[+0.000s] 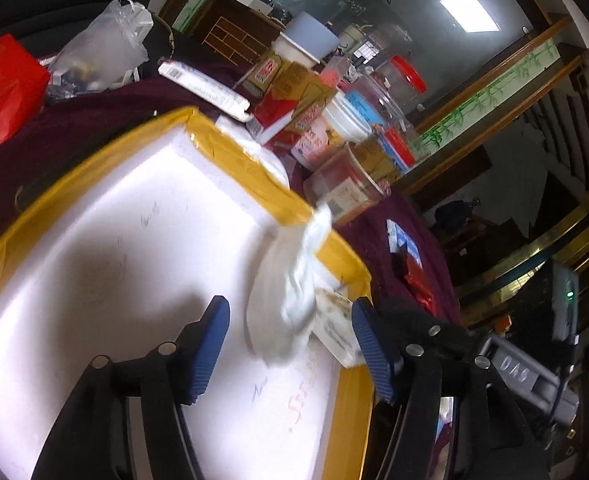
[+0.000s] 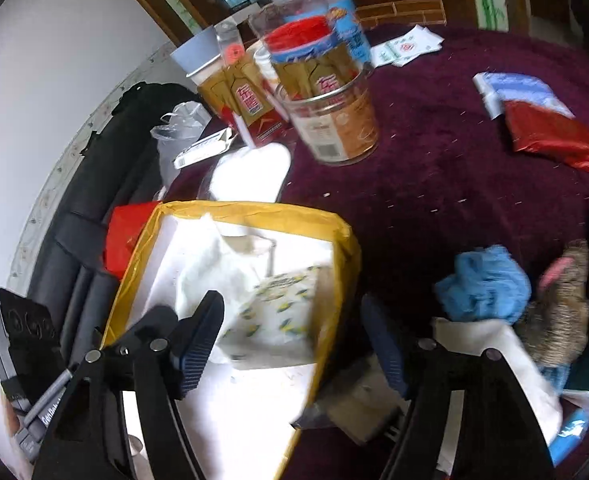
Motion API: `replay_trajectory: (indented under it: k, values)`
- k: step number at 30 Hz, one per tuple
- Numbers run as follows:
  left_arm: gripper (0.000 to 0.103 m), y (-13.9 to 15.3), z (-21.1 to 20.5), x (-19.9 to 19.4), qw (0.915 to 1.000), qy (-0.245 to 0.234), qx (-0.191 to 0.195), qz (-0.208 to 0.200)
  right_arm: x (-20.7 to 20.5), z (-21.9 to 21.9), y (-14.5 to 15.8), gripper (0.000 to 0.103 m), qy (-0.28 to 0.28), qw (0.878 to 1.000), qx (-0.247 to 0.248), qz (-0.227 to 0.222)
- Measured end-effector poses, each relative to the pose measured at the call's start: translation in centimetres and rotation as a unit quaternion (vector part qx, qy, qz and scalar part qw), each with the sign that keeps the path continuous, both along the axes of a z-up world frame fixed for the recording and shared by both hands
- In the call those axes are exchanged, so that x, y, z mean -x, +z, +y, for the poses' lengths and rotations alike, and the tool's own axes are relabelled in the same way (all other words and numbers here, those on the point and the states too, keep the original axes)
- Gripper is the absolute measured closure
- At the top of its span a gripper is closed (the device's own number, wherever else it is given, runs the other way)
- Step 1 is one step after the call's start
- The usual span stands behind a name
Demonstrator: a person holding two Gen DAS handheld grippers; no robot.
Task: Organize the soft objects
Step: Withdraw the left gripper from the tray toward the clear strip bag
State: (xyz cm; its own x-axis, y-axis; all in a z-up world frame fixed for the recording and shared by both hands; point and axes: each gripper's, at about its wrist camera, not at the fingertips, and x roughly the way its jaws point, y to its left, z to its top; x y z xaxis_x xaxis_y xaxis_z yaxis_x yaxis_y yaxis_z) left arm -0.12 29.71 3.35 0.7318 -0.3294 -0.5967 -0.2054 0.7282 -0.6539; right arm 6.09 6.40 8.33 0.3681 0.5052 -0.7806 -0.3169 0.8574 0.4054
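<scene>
A white foam box with yellow tape on its rim [image 1: 230, 148] [image 2: 334, 216] sits on a maroon tablecloth. A white cloth [image 1: 290, 284] [image 2: 202, 280] lies inside it, blurred, beside a tissue pack with a lemon print [image 2: 278, 320] [image 1: 334, 320]. My left gripper [image 1: 290, 352] is open and empty just above the box, the white cloth ahead of its fingers. My right gripper [image 2: 294, 340] is open and empty over the box's right wall. A blue cloth [image 2: 486, 284], a brown furry toy [image 2: 558, 312] and a white cloth [image 2: 506, 364] lie on the table right of the box.
Clear jars [image 2: 334, 120] [image 1: 346, 184], red and gold cartons [image 2: 246, 96] [image 1: 290, 96], a plastic bag [image 1: 102, 48] and a red bag [image 1: 2, 88] crowd the far side. A red packet [image 2: 554, 136] and blue-white pack [image 2: 518, 88] lie far right.
</scene>
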Motion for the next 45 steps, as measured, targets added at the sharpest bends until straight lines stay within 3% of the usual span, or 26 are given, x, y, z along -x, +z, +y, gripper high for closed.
replay_trajectory:
  k: [8, 11, 14, 17, 20, 22, 24, 26, 28, 33, 39, 43, 45]
  values:
    - [0.036, -1.5, -1.6, 1.6, 0.9997, -0.014, -0.002, 0.021, 6.2, -3.7, 2.3, 0.032, 0.019, 0.997, 0.018, -0.073]
    - [0.036, -1.1, -1.4, 2.1, 0.9998, -0.017, 0.007, 0.002, 9.1, -6.2, 2.9, 0.032, 0.015, 0.994, 0.031, -0.102]
    - [0.036, 0.6, -2.2, 2.3, 0.9994, -0.026, -0.015, -0.018, 11.6, -9.1, 3.9, 0.027, -0.002, 0.989, 0.045, -0.140]
    - [0.036, 3.0, -4.1, 3.6, 0.9972, -0.042, -0.044, -0.043, 14.3, -13.0, 5.6, 0.012, -0.040, 0.977, 0.061, -0.202]
    - [0.032, 5.7, -7.0, 5.8, 0.9919, -0.060, -0.082, -0.076, 16.9, -17.3, 6.7, 0.000, -0.104, 0.951, 0.085, -0.277]
    - [0.027, 7.5, -9.3, 7.5, 0.9851, -0.068, -0.124, -0.098, 17.4, -19.3, 6.9, 0.000, -0.131, 0.939, 0.096, -0.303]
    - [0.020, 9.1, -11.7, 8.9, 0.9752, -0.072, -0.169, -0.123, 17.5, -21.3, 6.9, 0.000, -0.154, 0.933, 0.104, -0.309]
    - [0.004, 10.2, -13.7, 10.2, 0.9670, -0.074, -0.200, -0.139, 17.2, -23.7, 6.7, 0.000, -0.179, 0.931, 0.100, -0.302]
    - [0.002, 10.9, -15.1, 11.3, 0.9632, -0.074, -0.208, -0.153, 17.2, -25.8, 6.4, 0.000, -0.199, 0.930, 0.087, -0.295]
    - [0.002, 11.2, -17.6, 11.9, 0.9648, -0.093, -0.196, -0.148, 16.7, -29.8, 5.8, 0.000, -0.243, 0.924, 0.087, -0.282]
    - [0.002, 10.8, -20.1, 12.1, 0.9582, -0.095, -0.231, -0.140, 15.3, -32.9, 4.8, 0.000, -0.282, 0.906, 0.117, -0.293]
    - [0.002, 9.7, -20.5, 11.4, 0.9624, -0.095, -0.227, -0.116, 15.1, -34.4, 3.7, 0.000, -0.312, 0.890, 0.126, -0.306]
    - [0.002, 8.9, -20.5, 10.8, 0.9646, -0.094, -0.226, -0.098, 14.9, -35.2, 2.9, 0.000, -0.323, 0.889, 0.126, -0.298]
